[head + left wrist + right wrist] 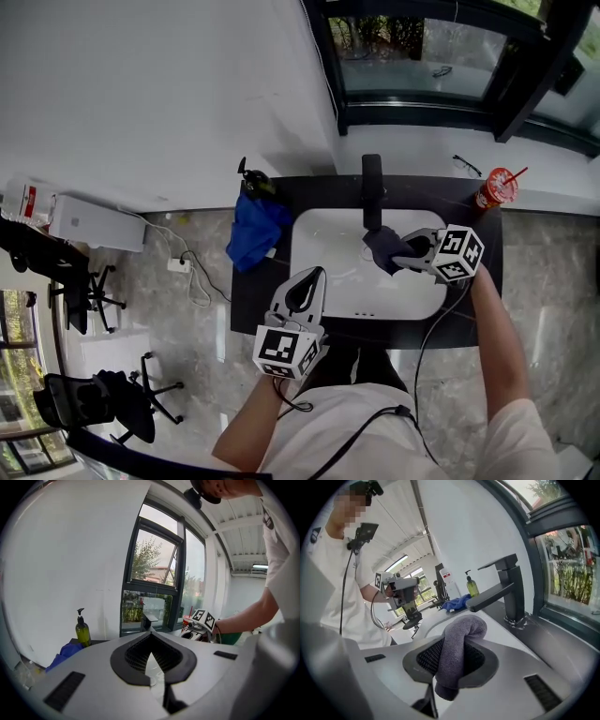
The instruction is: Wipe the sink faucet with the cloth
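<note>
Right tool (453,660): I read its jaws as clamped on the grey cloth (461,630). The cloth is folded into a thick roll that stands up between the pads, with one end hanging below them. The black faucet (507,590) stands just ahead and to the right of the cloth, and its spout reaches over the white sink (323,234). From the head view, the cloth sits just beneath the spout tip; I cannot tell whether they touch. Left tool (317,274): jaws together, nothing between them, held over the sink's left rim, well apart from the cloth. A blue rag (255,230) and a soap bottle (472,587) lie on the dark bench (251,292), left of the sink.
</note>
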